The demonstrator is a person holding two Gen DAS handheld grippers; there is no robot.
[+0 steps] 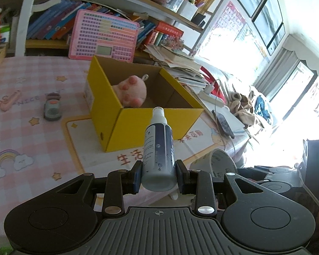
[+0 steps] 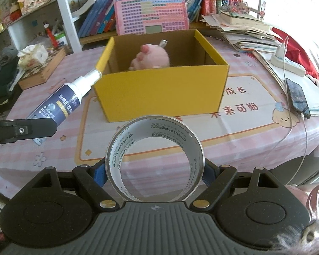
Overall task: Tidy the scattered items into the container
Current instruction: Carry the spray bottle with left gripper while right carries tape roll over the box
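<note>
I have my left claw [image 1: 158, 177] pinching a spray bottle [image 1: 158, 148] and my right claw [image 2: 154, 173] pinching a tape roll [image 2: 154, 161], both just short of the yellow box [image 2: 159, 89] holding a pink plush toy [image 2: 153, 58].

The yellow cardboard box [image 2: 159, 89] stands mid-tabletop [image 2: 53, 153], a pink plush toy [image 2: 153, 58] inside (toward its far wall); a black smartphone [image 2: 297, 101] lies near the right edge.

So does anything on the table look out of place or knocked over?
Nothing is spilled or damaged. Only a small stamp-like item and a pink clip-like item lie loose on the tablecloth, outside the yellow box.
</note>
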